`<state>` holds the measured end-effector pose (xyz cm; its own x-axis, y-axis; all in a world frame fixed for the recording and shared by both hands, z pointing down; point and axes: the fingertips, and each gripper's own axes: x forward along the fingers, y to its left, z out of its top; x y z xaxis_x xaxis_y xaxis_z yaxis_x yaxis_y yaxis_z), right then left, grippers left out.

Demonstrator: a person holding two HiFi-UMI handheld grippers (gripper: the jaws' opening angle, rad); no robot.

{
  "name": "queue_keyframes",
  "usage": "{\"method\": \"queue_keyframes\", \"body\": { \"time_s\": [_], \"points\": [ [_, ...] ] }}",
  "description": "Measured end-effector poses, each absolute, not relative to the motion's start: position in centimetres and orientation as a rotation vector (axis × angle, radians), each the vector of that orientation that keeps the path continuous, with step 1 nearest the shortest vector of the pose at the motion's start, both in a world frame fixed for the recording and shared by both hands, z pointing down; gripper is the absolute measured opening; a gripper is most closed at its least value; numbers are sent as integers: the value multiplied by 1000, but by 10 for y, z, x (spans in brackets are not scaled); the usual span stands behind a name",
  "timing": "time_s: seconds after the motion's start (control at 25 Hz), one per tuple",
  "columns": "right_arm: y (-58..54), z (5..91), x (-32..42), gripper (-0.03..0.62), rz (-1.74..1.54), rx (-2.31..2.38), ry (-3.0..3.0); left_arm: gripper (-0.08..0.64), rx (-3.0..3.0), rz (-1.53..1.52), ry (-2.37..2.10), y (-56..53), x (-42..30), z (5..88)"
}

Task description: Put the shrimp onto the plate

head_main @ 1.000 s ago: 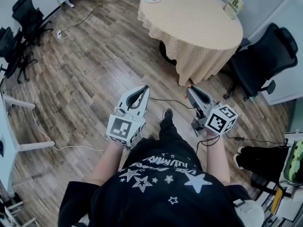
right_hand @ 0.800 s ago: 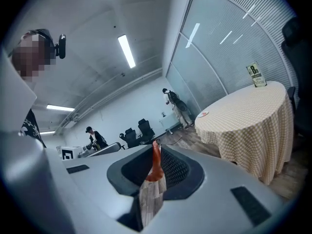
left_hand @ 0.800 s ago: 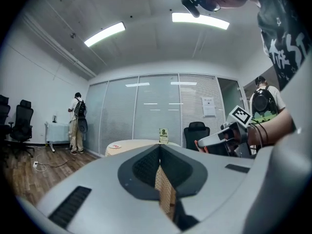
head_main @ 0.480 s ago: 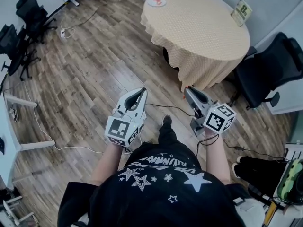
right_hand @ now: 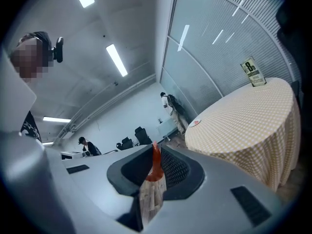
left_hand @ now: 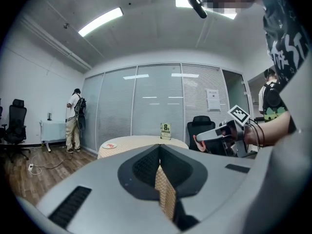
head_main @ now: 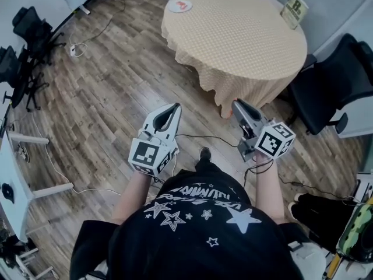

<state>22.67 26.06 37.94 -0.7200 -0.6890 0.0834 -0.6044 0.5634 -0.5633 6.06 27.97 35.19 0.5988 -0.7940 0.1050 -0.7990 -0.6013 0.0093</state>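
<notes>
A white plate (head_main: 180, 6) with a red mark lies at the far left edge of the round table (head_main: 245, 45), which wears a beige checked cloth. The same plate (left_hand: 110, 146) shows small in the left gripper view and again, as the plate (right_hand: 196, 122), in the right gripper view. My right gripper (head_main: 236, 104) is shut on an orange-red shrimp (right_hand: 155, 163), held in the air over the floor, just short of the table's near edge. Level with it and to its left, my left gripper (head_main: 173, 108) is shut with nothing in it.
A sign card (head_main: 293, 9) stands at the table's far right. A black office chair (head_main: 332, 69) is beside the table on the right, and more chairs (head_main: 26, 39) are at the far left. Cables (head_main: 198, 137) cross the wooden floor. A person (left_hand: 74, 118) stands by the far wall.
The view has shifted so the table sits closer and more central. Both grippers keep their pose, the right one still shut on the shrimp.
</notes>
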Motion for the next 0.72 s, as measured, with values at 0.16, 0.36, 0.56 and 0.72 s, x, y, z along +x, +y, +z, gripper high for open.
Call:
{"method": "queue_keyframes", "body": {
  "time_s": [0.16,0.36,0.56,0.72],
  "points": [
    [231,374,259,52,-849,-1116,2615,8,2778,164,-1404,254,78,345],
    [195,375,276,52,-824,-1085,2626,8,2750,176,-1469,225,85,345],
    [171,387,279,52,-869,-1030,2658,8,2690,153,-1555,209,88,344],
    [158,388,272,52,-885,-988,2683,8,2641,162,-1597,203,84,345]
  ]
}}
